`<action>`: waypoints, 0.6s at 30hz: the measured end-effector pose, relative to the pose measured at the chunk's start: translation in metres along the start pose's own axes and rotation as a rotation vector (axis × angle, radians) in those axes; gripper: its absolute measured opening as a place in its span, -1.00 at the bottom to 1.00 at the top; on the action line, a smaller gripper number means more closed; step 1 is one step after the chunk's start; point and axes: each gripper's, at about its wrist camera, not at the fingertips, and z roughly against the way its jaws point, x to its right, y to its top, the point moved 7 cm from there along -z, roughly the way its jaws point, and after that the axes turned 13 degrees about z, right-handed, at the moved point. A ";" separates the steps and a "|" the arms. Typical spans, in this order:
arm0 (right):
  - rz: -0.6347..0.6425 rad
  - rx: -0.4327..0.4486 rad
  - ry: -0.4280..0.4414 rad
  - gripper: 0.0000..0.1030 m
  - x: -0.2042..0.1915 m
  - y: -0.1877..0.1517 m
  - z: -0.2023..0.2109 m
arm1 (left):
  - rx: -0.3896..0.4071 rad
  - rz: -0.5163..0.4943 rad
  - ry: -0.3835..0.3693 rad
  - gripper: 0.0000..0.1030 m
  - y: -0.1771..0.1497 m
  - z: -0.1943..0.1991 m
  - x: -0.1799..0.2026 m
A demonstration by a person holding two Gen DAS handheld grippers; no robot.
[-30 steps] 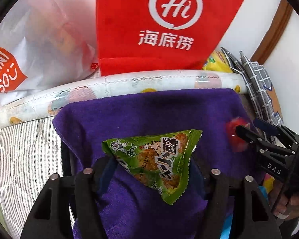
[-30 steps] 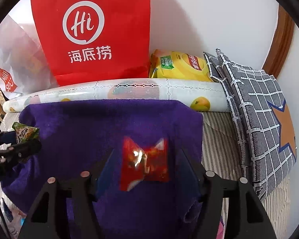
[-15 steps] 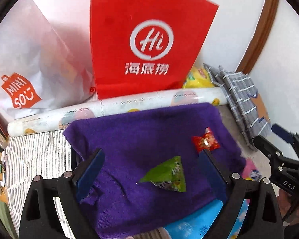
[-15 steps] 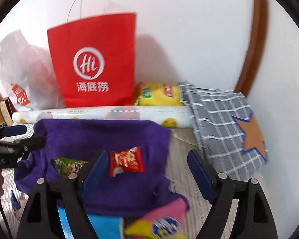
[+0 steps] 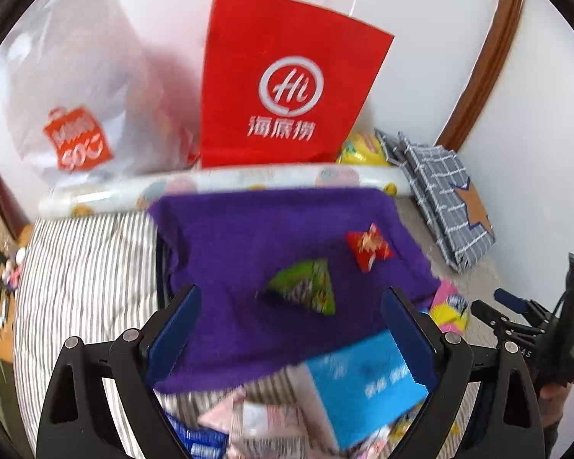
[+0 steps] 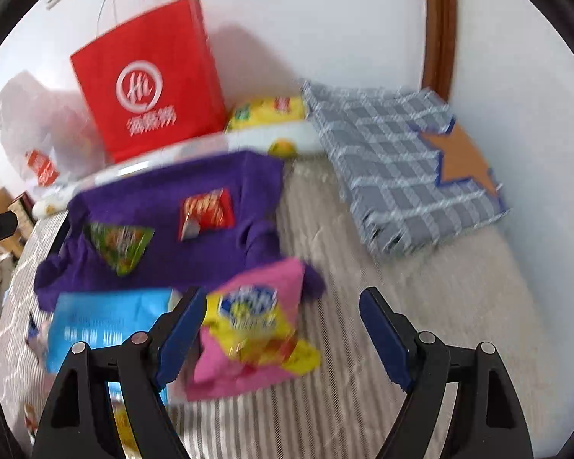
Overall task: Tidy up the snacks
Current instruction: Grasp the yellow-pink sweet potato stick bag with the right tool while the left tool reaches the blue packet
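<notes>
On the purple towel [image 5: 248,252] lie a green packet [image 5: 306,287] and red candy [image 5: 369,246], both blurred. Both grippers' jaws gape wide, empty; left gripper [image 5: 291,325], right gripper [image 6: 279,325].

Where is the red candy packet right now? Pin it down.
The red candy packet lies on the purple towel, right of the green triangular snack packet, in front of the red Haidilao bag.

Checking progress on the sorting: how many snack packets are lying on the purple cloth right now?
2. A green triangular packet lies toward the purple cloth's left side, and a red packet lies to its right. Other snacks sit off the cloth's near edge.
</notes>
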 end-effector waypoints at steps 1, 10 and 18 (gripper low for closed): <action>-0.003 -0.008 0.019 0.58 -0.002 -0.006 -0.003 | -0.005 0.002 0.002 0.83 -0.007 0.002 -0.003; -0.009 -0.038 0.146 0.58 -0.016 -0.021 -0.028 | 0.008 0.081 0.061 0.83 -0.048 0.030 -0.041; 0.014 -0.032 0.147 0.43 -0.017 -0.021 -0.044 | 0.002 0.127 0.136 0.83 -0.076 0.040 -0.070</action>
